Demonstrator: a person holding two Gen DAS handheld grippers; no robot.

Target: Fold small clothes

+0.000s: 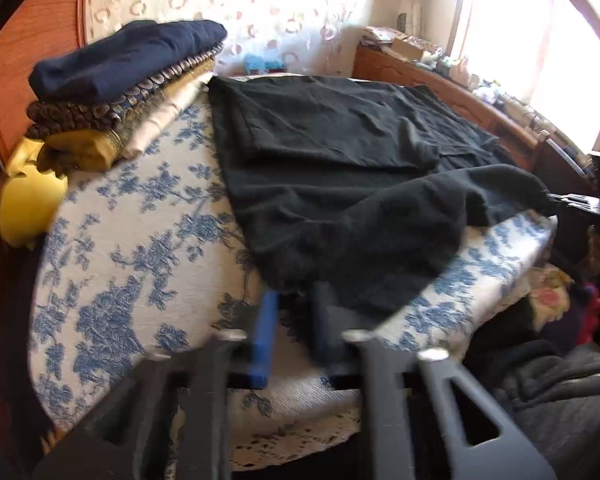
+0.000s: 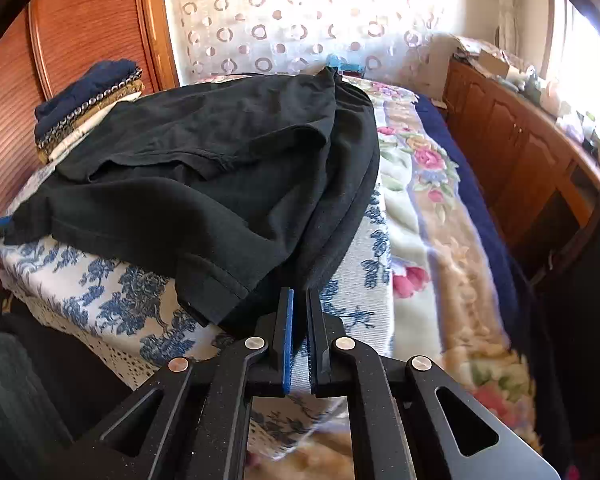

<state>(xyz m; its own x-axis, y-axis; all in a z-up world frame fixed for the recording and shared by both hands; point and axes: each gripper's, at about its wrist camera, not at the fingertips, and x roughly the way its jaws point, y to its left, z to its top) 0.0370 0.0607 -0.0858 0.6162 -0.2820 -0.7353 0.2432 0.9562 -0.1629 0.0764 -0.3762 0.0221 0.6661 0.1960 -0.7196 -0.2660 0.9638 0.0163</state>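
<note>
Right tool (image 2: 300,304) is pinched shut on the near edge of the black shirt (image 2: 204,168). Left tool (image 1: 296,300) grips the same shirt's other near corner; its tips are blurry w/ a small gap. One shirt, soft & wrinkly, w/ a hemmed sleeve, lies half folded on the bed cover (image 1: 132,240), white w/ blue flowers. Far left: one stack of folded clothes (image 1: 124,76), dark blue on top.
</note>
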